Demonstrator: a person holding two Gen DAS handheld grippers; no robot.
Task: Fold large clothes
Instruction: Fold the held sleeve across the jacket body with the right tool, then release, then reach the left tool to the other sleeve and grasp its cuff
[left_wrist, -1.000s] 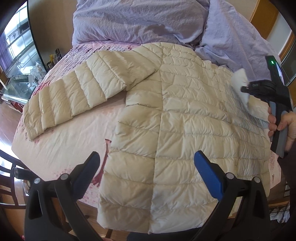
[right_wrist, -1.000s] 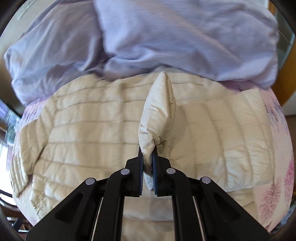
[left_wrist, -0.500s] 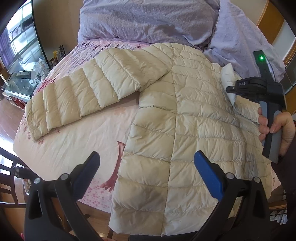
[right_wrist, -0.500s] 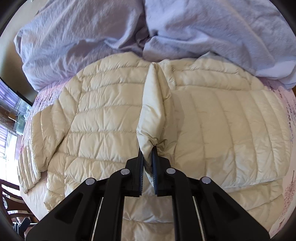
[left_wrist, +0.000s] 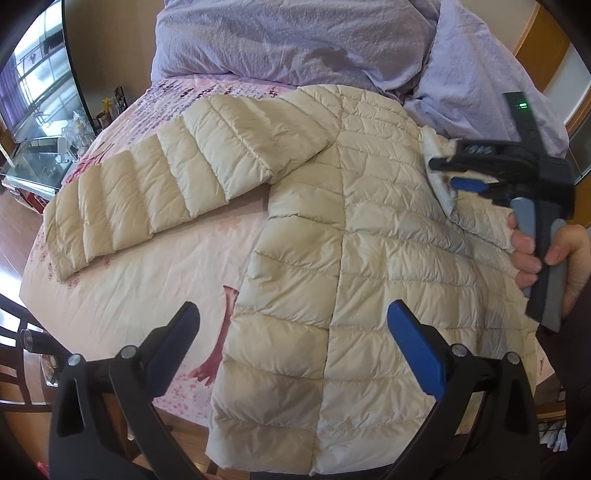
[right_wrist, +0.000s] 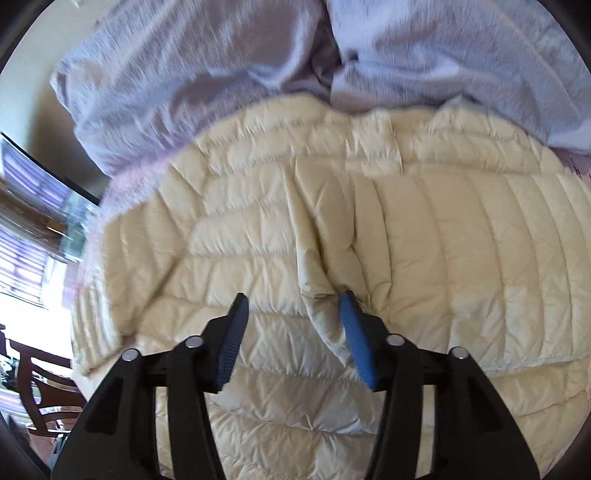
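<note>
A cream quilted down jacket (left_wrist: 369, 240) lies back up on the bed, its left sleeve (left_wrist: 155, 192) stretched out to the side. My left gripper (left_wrist: 291, 310) hovers open over the hem, holding nothing. The other sleeve (right_wrist: 461, 251) is folded across the jacket's back. Its cuff (right_wrist: 325, 295) sags between the fingers of my right gripper (right_wrist: 294, 297), whose jaws are opening. The cuff leans on the right pad and the left pad stands clear of it. In the left wrist view the right gripper (left_wrist: 448, 173) sits at the right edge, held by a hand (left_wrist: 569, 258).
A rumpled lilac duvet (left_wrist: 295, 44) is heaped at the head of the bed, touching the jacket's collar. The pink floral sheet (left_wrist: 147, 288) shows under the left sleeve. A dark wooden chair (left_wrist: 22, 350) and a glass cabinet (left_wrist: 33, 147) stand beside the bed on the left.
The right gripper, shut on the cuff before, carried the sleeve over the jacket's back; its jaws have now parted and the cuff has slumped. The left gripper stays open in place.
</note>
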